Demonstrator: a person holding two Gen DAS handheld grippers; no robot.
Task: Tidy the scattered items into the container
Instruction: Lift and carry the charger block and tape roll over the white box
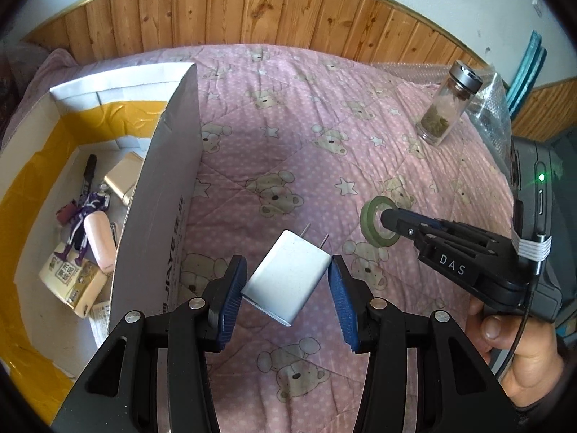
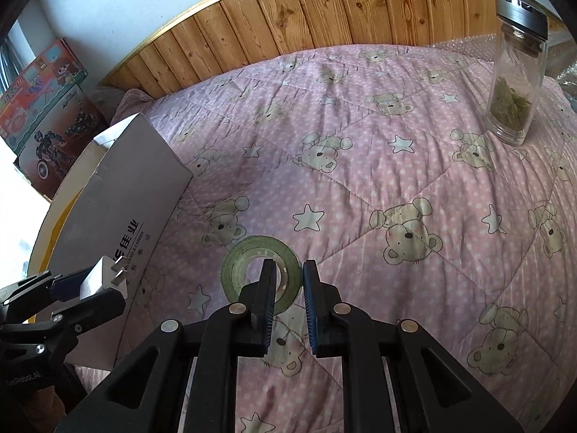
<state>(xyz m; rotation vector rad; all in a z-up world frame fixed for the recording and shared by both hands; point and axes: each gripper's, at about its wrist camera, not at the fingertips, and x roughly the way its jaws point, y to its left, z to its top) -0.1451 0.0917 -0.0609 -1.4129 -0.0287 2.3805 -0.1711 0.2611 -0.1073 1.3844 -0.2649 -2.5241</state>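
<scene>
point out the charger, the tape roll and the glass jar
charger (image 1: 288, 274): left wrist view, middle of its white face.
tape roll (image 2: 236, 265): right wrist view, left side of the green ring.
glass jar (image 2: 514, 83): right wrist view, middle of the clear wall.

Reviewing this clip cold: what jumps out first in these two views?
The white charger held off the quilt between the left gripper pads, beside the cardboard box wall. The right gripper is clamped on the green tape roll, one finger through its hole. Behind them a glass jar stands upright on the pink bear quilt.
</scene>
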